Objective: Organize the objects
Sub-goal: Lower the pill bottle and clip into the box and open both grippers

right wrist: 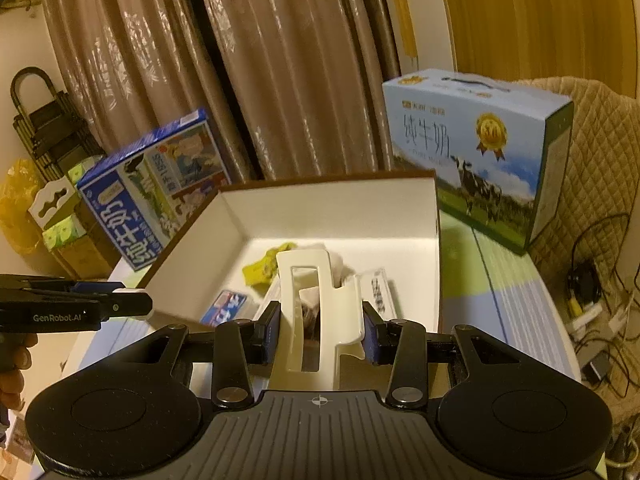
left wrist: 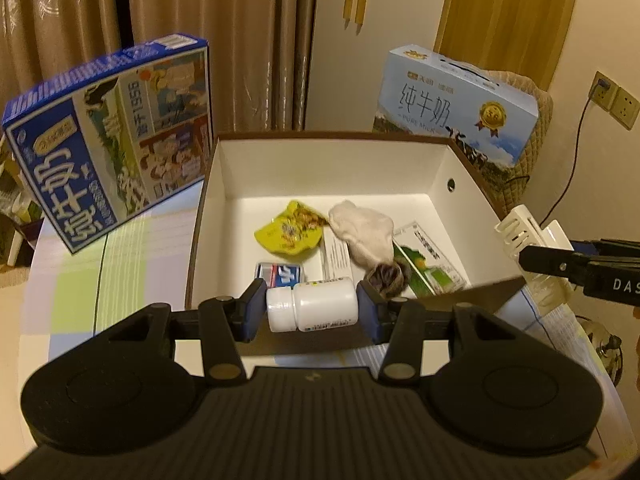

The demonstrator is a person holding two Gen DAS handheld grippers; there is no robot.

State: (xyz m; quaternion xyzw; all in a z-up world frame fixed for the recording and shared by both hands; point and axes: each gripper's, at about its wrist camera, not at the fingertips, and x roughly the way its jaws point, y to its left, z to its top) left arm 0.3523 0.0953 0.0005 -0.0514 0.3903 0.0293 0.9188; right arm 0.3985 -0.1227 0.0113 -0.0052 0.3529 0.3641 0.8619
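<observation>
While both of our grippers are loaded, the risks sit mostly at the near rim of the open box (left wrist: 456, 164). Our left gripper (left wrist: 311, 309) has its jaws clamped on the white pill bottle (left wrist: 312, 309), held sideways by cap and base, just above the near wall. A smooth, rounded bottle pinched end to end can pivot or squirt out if the hold slackens, and from here it could fall outside onto the table (left wrist: 72, 292) rather than inside. Our right gripper (right wrist: 320, 332) has its jaws clamped on the cream plastic clip (right wrist: 316, 312), which stands upright and reaches well forward of the pads (a long lever, so any knock on the rim would twist it in the grip).

Inside the box already lie a yellow snack packet (left wrist: 290, 230), a pale sock (left wrist: 366, 236), a small blue-and-white carton (left wrist: 282, 274), some leaflets (left wrist: 428, 264) and a dark fuzzy ball (left wrist: 386, 276). Dropping the bottle from height onto that pile could send it rolling against a wall, or bury the smaller things. The two grippers are near each other at the same side of the box, so we judge a collision possible if both go in together. The tilted blue milk carton (left wrist: 116, 136) beside the box looks precarious; a nudge to the box might tip it.
</observation>
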